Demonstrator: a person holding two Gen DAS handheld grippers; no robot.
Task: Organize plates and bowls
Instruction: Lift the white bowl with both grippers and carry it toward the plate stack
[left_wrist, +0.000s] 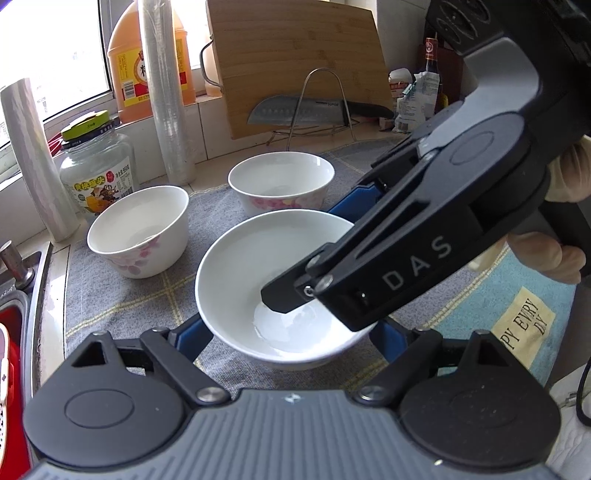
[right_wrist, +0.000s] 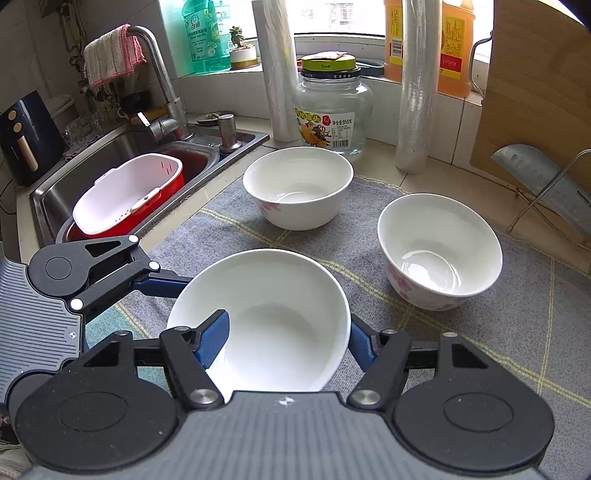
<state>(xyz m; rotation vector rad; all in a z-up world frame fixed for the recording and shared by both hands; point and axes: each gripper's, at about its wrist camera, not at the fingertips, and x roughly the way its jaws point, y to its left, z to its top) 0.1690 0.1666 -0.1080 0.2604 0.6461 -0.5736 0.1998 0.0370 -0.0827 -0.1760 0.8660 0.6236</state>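
A plain white bowl rests on the grey checked mat. My left gripper stands around its body with a blue finger against each side, shut on it. My right gripper reaches in from the right and is shut on the bowl's wall, one finger inside and the other outside. Behind it stand two floral bowls, upright and apart; in the right wrist view they are the far floral bowl and the right floral bowl.
A glass jar, two rolls of film and an orange bottle line the back. A cutting board and a knife on a wire rack stand at the back right. The sink with a red-and-white basket lies left.
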